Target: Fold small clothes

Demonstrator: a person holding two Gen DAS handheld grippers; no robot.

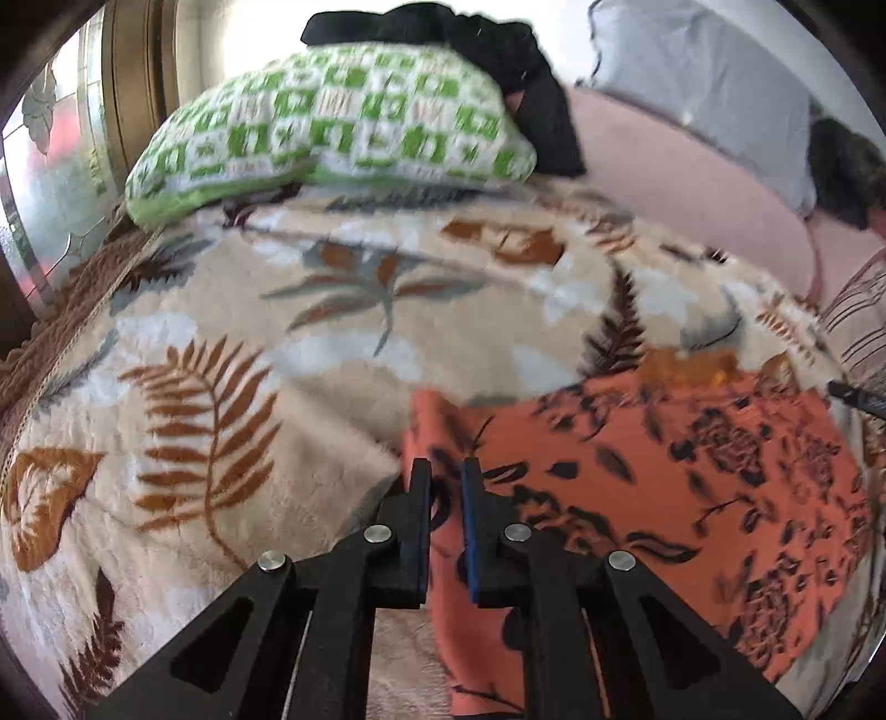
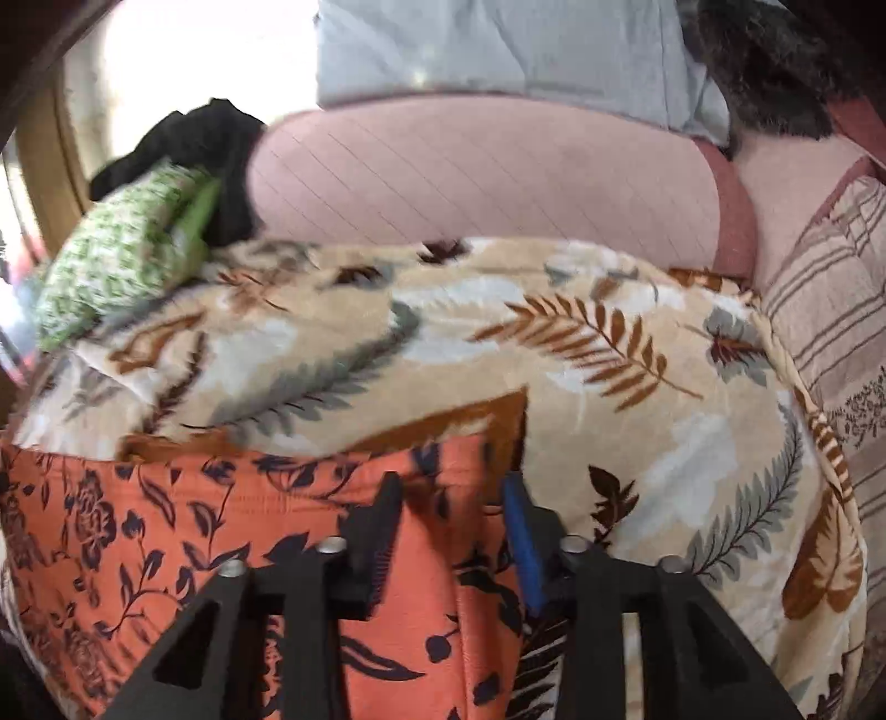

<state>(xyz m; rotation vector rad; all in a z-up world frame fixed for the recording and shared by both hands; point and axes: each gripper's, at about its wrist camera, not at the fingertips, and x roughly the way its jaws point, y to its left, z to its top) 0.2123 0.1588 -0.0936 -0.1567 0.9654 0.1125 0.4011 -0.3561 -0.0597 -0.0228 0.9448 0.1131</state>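
Observation:
An orange garment with dark floral print point(image 1: 664, 487) lies on a beige leaf-patterned blanket point(image 1: 277, 343). My left gripper point(image 1: 446, 471) sits at the garment's left edge, its jaws nearly closed with a fold of the orange cloth between them. In the right wrist view the same garment point(image 2: 166, 526) fills the lower left. My right gripper point(image 2: 451, 490) is at its right edge, jaws apart, with orange cloth lying between the fingers. The blanket point(image 2: 609, 360) lies beyond.
A green and white patterned pillow point(image 1: 332, 122) and a black cloth point(image 1: 526, 72) lie at the far end. A pink cushion point(image 2: 470, 171), a grey cloth point(image 2: 498, 50) and a striped pillow point(image 2: 830, 310) are behind and to the right. A window is at left.

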